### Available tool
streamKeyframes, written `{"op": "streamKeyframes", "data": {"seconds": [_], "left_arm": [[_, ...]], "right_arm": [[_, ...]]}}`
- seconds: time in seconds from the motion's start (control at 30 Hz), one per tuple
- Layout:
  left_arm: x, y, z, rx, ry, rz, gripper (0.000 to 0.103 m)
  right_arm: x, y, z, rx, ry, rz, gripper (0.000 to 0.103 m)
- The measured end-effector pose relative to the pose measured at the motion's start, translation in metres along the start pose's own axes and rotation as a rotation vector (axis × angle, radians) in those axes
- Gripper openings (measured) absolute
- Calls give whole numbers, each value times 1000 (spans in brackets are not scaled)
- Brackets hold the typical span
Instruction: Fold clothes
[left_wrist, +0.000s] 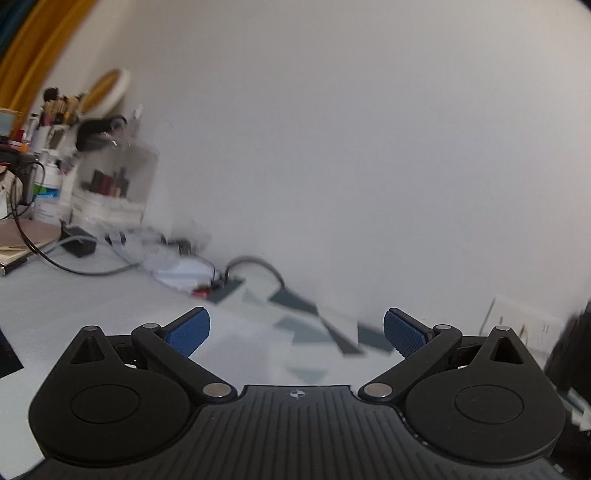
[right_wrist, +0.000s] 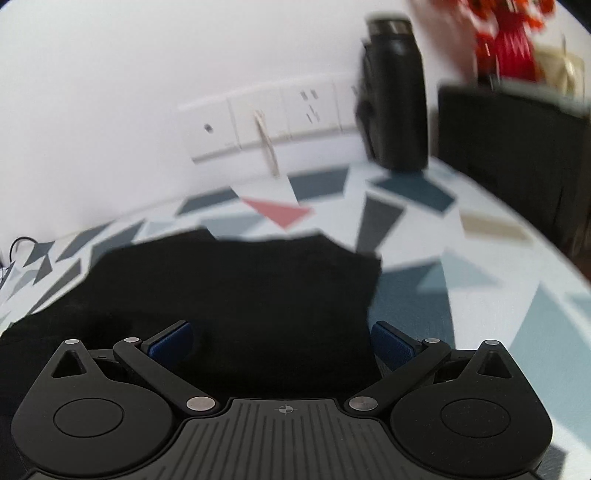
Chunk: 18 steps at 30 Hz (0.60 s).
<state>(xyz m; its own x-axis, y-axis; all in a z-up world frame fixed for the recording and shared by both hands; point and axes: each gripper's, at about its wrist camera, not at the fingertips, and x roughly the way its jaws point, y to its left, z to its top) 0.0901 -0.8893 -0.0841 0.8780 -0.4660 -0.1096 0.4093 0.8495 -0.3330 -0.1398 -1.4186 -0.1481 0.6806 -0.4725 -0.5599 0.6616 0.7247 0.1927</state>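
A black garment (right_wrist: 236, 288) lies spread flat on the patterned tablecloth (right_wrist: 480, 258), directly ahead of and beneath the right gripper (right_wrist: 282, 345). Its jaws stand wide apart and hold nothing; the cloth's right edge runs just inside the right fingertip. Behind it stand a black flask (right_wrist: 397, 99) and a wall socket strip (right_wrist: 273, 114). The left gripper (left_wrist: 295, 332), jaws equally wide and empty, faces the wall above the tablecloth (left_wrist: 92, 295), with a cosmetics organizer (left_wrist: 114, 181) far left.

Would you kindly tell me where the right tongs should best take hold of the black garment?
Probably its right edge, nearest the right tongs. The black garment lies flat on the patterned tablecloth, so approach from the right, sliding one finger under the hem.
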Motion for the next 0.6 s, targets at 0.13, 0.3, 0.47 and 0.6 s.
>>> {"op": "streamKeyframes", "data": {"seconds": [0.13, 0.3, 0.47, 0.6], "left_arm": [[4, -8, 23, 97, -3, -84, 102], [24, -42, 6, 326, 152, -247, 102], [34, -90, -60, 546, 310, -367, 102], [39, -110, -70, 592, 362, -343, 102]], "right_arm": [[-26, 28, 23, -95, -73, 16, 102], [-32, 66, 43, -244, -82, 145, 102], [1, 120, 36, -433, 15, 227, 99], [38, 142, 22, -465, 90, 233, 78]]}}
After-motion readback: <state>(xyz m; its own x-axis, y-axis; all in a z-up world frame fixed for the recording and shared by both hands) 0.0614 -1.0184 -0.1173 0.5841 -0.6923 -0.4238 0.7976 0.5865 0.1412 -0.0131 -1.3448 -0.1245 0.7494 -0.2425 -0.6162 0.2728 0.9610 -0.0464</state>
